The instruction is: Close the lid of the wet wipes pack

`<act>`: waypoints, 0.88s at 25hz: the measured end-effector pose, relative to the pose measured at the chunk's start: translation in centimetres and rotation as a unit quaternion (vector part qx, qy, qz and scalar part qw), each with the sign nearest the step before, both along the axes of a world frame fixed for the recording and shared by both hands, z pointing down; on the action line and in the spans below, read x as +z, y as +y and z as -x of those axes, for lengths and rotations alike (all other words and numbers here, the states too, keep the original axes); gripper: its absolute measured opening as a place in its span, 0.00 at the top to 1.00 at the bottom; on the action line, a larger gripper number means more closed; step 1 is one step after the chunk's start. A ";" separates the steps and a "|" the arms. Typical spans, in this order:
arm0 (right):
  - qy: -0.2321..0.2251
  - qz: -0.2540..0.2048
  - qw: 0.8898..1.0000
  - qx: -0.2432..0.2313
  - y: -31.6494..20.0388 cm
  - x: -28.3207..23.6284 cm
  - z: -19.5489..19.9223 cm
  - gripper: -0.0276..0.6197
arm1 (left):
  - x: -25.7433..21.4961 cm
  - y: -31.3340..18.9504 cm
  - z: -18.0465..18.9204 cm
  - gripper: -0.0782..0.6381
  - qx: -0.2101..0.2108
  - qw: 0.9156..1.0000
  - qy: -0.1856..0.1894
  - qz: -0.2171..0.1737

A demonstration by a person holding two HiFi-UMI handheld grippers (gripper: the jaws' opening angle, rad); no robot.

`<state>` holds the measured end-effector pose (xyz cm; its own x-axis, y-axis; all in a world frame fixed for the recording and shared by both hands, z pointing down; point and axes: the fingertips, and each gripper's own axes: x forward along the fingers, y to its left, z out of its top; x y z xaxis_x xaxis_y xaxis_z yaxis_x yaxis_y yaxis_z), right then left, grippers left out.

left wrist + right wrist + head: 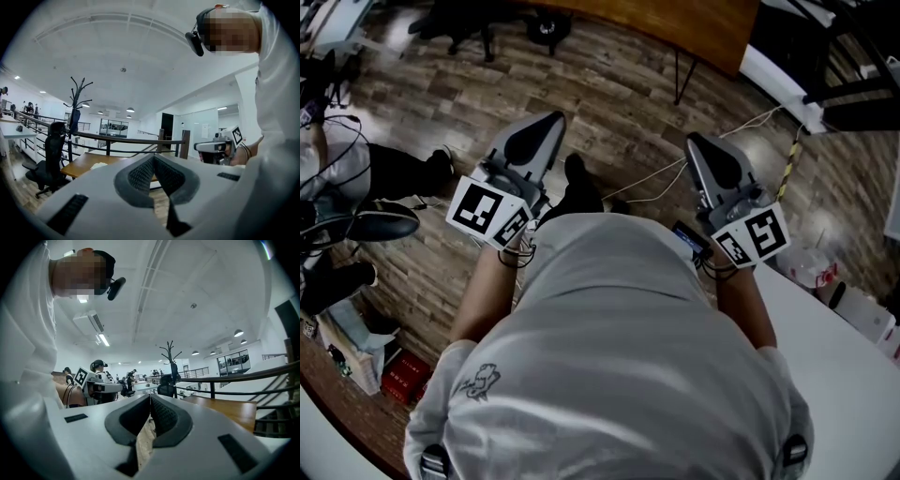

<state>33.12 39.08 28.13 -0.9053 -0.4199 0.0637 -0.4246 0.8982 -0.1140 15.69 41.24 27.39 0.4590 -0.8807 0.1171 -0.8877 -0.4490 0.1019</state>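
Note:
I cannot make out a wet wipes pack in any view. A person in a grey shirt holds both grippers out level over the wooden floor. My left gripper (547,118) points away from the body, its jaws shut with nothing between them; its own view shows the pads meeting at the left gripper's tip (153,156). My right gripper (694,140) is held beside it, also shut and empty, with the tips touching at the right gripper's front (150,396). Each gripper appears in the other's view: the right gripper (216,146) and the left gripper (96,386).
A white table (839,375) fills the lower right, with a small white and pink object (811,267) at its edge. A wooden desk (675,23) stands ahead, cables run over the floor, a red box (403,375) lies lower left. A coat stand (75,108) and railing stand beyond.

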 end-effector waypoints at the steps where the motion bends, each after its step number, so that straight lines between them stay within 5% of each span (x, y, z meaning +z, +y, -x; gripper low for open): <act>1: 0.000 0.000 1.000 0.002 -0.5 0.0 0.4 0.91 | 0.1 -0.5 0.4 0.87 0.001 1.000 -0.002 0.001; 12: 0.023 0.000 1.000 0.015 -7.1 1.2 7.2 0.91 | 1.6 -6.8 7.3 0.87 0.010 1.000 -0.010 0.010; 22: 0.032 0.012 0.999 0.030 -12.6 1.2 17.4 0.91 | 2.3 -11.7 16.4 0.87 0.040 0.999 -0.009 0.020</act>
